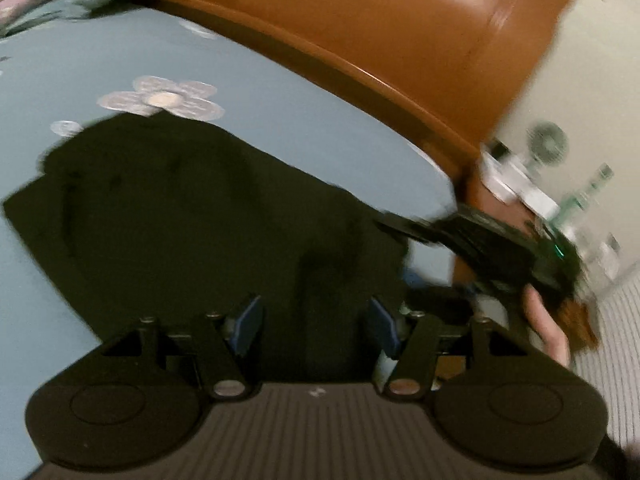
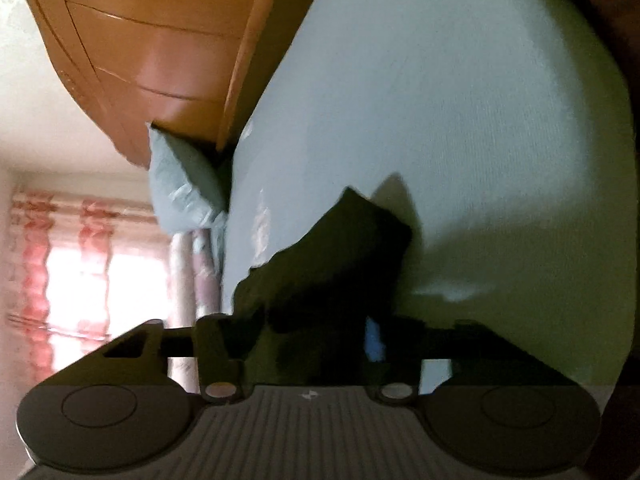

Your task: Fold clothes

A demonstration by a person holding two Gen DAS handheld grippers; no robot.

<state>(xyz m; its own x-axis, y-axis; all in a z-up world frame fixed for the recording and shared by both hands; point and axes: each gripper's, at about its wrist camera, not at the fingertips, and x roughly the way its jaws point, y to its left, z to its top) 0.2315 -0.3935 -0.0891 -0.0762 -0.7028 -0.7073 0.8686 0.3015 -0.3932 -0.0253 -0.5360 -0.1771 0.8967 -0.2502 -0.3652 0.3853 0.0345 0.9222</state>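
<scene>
A black garment [image 1: 180, 208] lies spread flat on a pale blue bedsheet [image 1: 300, 100] printed with flowers. My left gripper [image 1: 317, 326] hovers over its near edge, jaws open, with no cloth pinched between the blue pads [image 1: 250, 324]. My right gripper [image 1: 396, 228] comes in from the right at the garment's right edge, carried by a hand [image 1: 548, 328]. In the right wrist view a bunched, raised corner of the black garment [image 2: 344, 248] fills the gap of the right gripper [image 2: 308, 340], which is shut on it. One blue pad [image 2: 374, 340] shows; the cloth hides the other.
A brown wooden headboard [image 1: 380, 20] borders the bed's far side. A pale blue pillow [image 2: 180, 184] leans against it. A small fan [image 1: 548, 144] and bottles stand on a bedside surface at right. A pink-curtained window [image 2: 80, 260] is beyond the bed.
</scene>
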